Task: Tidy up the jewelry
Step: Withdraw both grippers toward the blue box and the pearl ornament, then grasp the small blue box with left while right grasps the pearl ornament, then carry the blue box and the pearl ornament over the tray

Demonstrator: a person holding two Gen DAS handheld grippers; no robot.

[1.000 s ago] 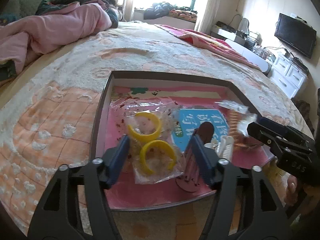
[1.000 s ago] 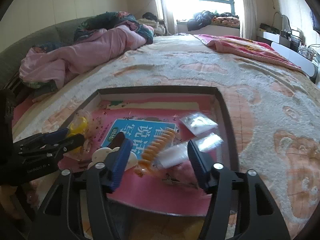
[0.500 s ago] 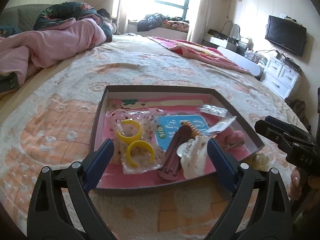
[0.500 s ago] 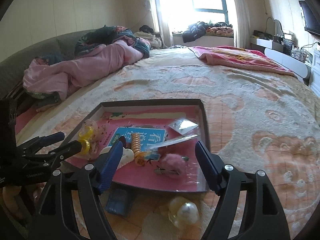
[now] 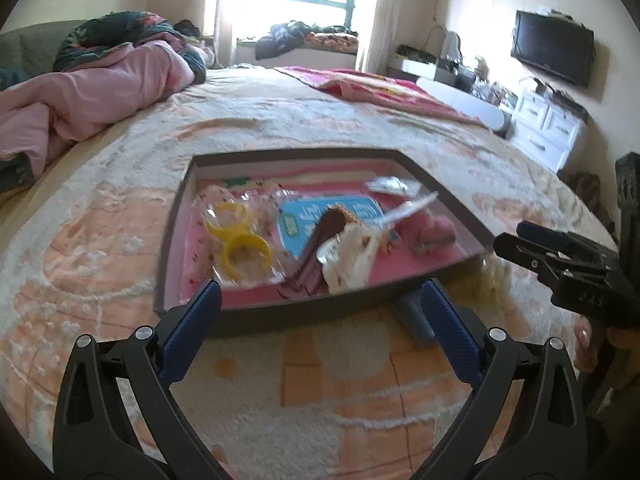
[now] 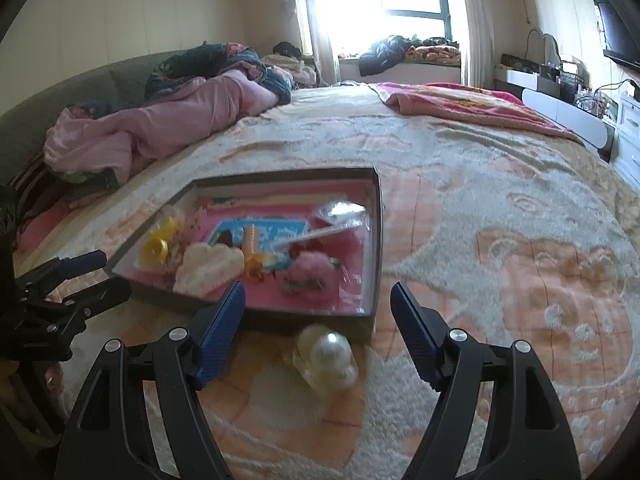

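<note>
Item: pearl ornament (image 6: 326,356), loose on the bed (image 6: 500,208), just outside the tray (image 6: 378,240). Right gripper (image 6: 316,318): fingers spread, empty, straddling it. Left gripper (image 5: 318,326): spread, empty. Advice: lower squarely, close gently; round piece may roll.

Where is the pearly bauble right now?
In the right wrist view, the pearly bauble lies on the blanket just outside the tray's near edge, between the open right tool's fingers.
</note>
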